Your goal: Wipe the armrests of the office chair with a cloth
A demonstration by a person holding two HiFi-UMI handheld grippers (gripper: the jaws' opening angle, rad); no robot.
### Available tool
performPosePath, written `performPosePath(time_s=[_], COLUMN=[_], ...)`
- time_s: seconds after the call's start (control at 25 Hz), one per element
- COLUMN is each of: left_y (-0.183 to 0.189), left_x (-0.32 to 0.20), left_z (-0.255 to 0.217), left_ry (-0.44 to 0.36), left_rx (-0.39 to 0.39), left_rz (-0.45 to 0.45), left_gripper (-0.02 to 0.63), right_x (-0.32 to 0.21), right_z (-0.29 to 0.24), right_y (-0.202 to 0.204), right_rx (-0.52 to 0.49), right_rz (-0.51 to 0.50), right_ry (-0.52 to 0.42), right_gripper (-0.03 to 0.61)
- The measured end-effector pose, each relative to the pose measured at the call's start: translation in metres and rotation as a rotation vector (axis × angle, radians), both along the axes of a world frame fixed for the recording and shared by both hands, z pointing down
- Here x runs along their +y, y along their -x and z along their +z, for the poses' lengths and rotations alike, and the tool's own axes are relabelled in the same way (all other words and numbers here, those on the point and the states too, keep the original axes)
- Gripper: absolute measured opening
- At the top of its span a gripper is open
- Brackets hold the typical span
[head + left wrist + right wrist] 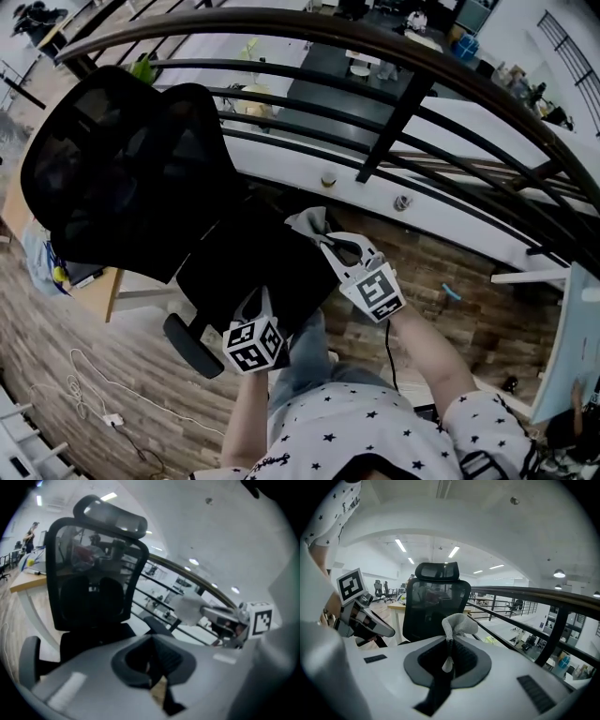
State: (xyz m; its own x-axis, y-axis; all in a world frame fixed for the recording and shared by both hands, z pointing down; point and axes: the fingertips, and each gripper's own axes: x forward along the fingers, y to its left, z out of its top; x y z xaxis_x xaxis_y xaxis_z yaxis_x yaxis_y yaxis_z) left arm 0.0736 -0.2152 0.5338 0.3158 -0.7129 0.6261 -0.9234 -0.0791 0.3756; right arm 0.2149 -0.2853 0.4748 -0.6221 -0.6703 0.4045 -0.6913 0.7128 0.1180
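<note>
The black office chair (122,169) faces me, mesh back at the left and seat (253,272) in the middle. Its near armrest (192,345) sits low at the left; the far armrest (157,625) shows by the railing in the left gripper view. My right gripper (326,239) is shut on a bunched grey cloth (309,223) above the seat's far right corner; the cloth (457,623) sticks up from the right gripper (449,648). My left gripper (253,300) hovers over the seat's front edge, beside the near armrest. The left gripper (152,656) is shut with nothing in it.
A dark curved railing (394,103) runs close behind the chair, with a drop to a lower floor beyond it. A wooden desk (19,202) stands left of the chair. A white cable (94,394) lies on the wood floor. A white panel (567,347) stands at the right.
</note>
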Motion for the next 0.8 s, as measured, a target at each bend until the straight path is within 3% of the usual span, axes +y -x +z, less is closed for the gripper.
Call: performPosePath(time_s=[0.8], left_y=[0.017], left_x=[-0.107], left_z=[0.064], left_ry=[0.084], left_rx=[0.024], left_rz=[-0.028], left_gripper=[0.005], right_x=[-0.155], right_z=[0.11], right_y=[0.026], right_rx=[0.164], right_rz=[-0.095], right_ry=[0.074], right_gripper=[0.026])
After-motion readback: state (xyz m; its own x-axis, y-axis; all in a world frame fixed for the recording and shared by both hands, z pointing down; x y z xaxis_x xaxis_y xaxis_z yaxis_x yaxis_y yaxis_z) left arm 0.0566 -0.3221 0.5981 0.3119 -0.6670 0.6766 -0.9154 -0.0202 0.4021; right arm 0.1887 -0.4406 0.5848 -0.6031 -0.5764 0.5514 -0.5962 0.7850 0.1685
